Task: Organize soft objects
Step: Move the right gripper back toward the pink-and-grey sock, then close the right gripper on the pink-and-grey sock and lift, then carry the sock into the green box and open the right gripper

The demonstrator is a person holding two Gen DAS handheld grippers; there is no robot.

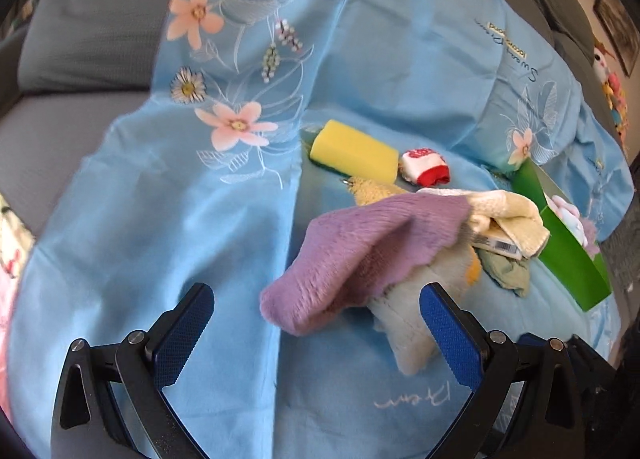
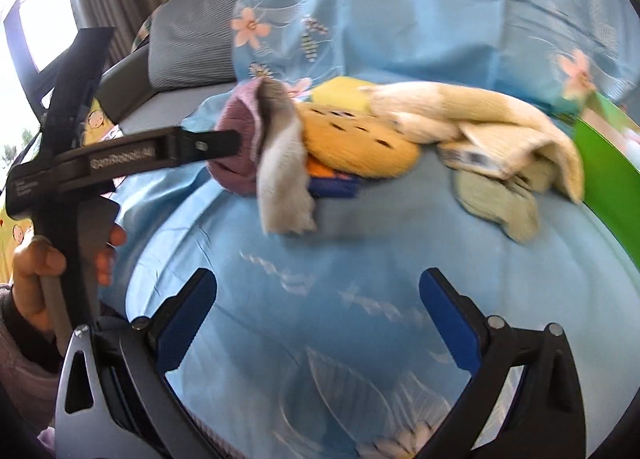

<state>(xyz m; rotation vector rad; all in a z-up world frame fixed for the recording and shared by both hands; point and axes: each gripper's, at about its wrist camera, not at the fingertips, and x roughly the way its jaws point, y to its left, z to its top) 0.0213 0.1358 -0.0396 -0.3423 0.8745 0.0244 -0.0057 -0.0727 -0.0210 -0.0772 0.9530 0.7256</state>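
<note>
Two grippers, both w/ fingers spread wide and nothing held. My left gripper [image 1: 316, 323] is low over the light-blue floral bedsheet [image 1: 160, 219], its fingers either side of the fuzzy purple-capped plush w/ a pale grey stem [image 1: 360, 251]; whether the right pad touches the stem, can't tell. My right gripper [image 2: 318, 315] hangs over bare sheet, short of the heap. The heap sits beside the green cardboard box [image 1: 568, 243]: cream knit cloth [image 1: 508, 215], sage-green rag [image 1: 508, 271], yellow foam sponge [image 1: 352, 151] and a red-and-white rolled sock [image 1: 424, 167] further back. Step in hand looks like approach for the 1st pick, the purple plush. Next: close left on the stem, not the floppy cap, lift clear, then carry toward the box, prob. the drop spot.
</note>
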